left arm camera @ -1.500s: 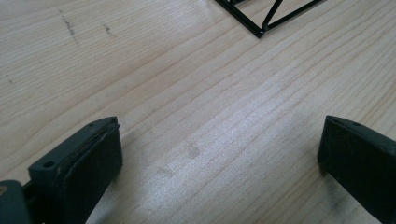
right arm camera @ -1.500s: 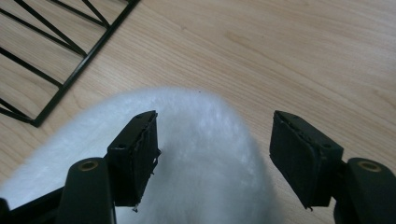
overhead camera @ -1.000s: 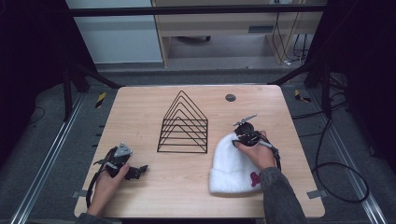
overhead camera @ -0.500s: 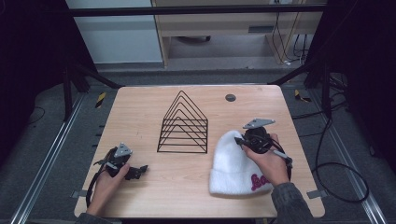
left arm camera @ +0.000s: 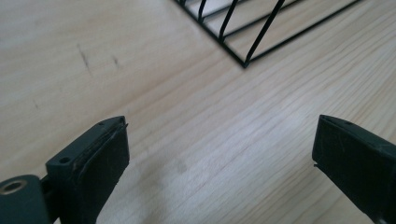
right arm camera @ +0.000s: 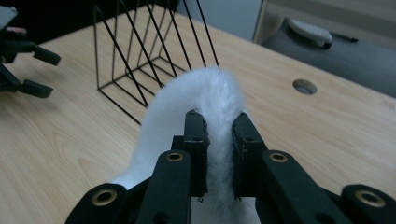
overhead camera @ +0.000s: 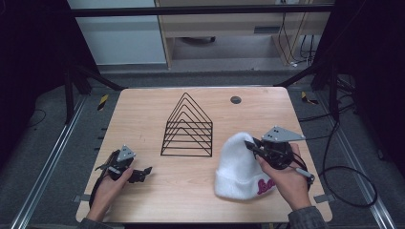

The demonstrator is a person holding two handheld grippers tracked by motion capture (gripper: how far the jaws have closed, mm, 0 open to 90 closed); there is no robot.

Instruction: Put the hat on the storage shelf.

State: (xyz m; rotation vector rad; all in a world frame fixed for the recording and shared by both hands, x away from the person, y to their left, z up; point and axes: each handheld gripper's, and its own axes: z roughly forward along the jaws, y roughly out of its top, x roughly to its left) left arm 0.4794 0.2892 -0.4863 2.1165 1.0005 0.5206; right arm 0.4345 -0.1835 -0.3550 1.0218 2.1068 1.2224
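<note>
White knit beanie (overhead camera: pixel 239 164) lies on the right half of the table (overhead camera: pixel 143 109), just right of the black wire rack (overhead camera: pixel 187 126) and apart from it; its folded cuff, with pink lettering (overhead camera: pixel 266 185), points toward my side. My right gripper (overhead camera: pixel 252 146) is clenched on a pinch of the crown fabric: in the right gripper view the two pads squeeze a ridge of white fuzz (right arm camera: pixel 212 107) that stands up between them, while the rest of the beanie sags down to the tabletop. I judge the beanie very light and completely limp, so weight is no worry; the concern is that it will drape, swing and fold wherever it is not supported. The fuzzy knit should give good friction against the pads, though a thin pinch of a single layer could stretch or creep out under a quick move. A better hold, I think, is the doubled cuff, where the fabric is thickest and keeps the opening in shape; the present crown pinch lifts it like a sack. My left gripper (overhead camera: pixel 143 172) rests low near the left front of the table with its jaws spread wide and nothing between them, bare wood and one rack corner (left arm camera: pixel 243 63) ahead of it. It is free to take the cuff if a second hold is needed.
</note>
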